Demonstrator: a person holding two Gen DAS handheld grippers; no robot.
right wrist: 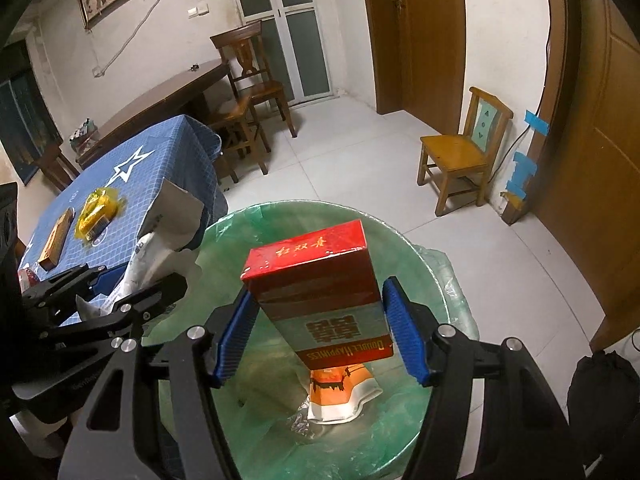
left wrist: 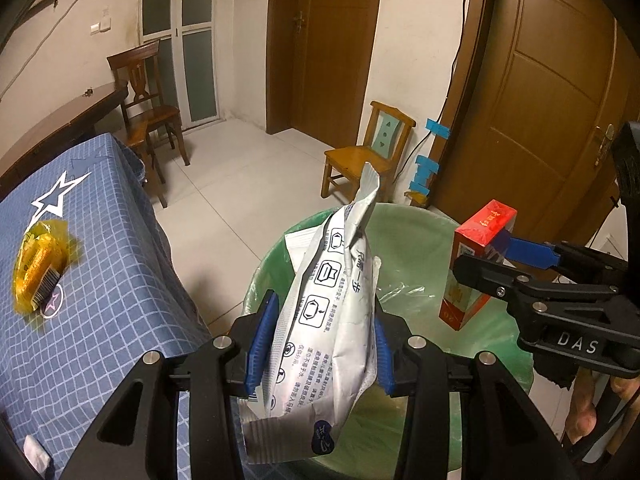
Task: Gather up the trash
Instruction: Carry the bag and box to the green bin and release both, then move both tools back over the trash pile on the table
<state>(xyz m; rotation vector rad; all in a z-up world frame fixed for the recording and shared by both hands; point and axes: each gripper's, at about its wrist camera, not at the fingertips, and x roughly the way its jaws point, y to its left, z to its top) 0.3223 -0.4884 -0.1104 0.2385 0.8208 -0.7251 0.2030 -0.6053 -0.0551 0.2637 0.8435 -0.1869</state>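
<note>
My left gripper is shut on a white printed snack bag and holds it over the green-lined trash bin. My right gripper has its jaws spread, with gaps on both sides of a red cigarette box that hangs between them above the bin. The red box also shows in the left wrist view. An orange and white wrapper lies at the bin's bottom. A yellow wrapper and a brown box lie on the blue checked tablecloth.
A small wooden chair stands by the wall beyond the bin. A dark wooden chair and a long wooden table stand behind the blue table. Brown doors line the right wall. A black bag sits on the floor at right.
</note>
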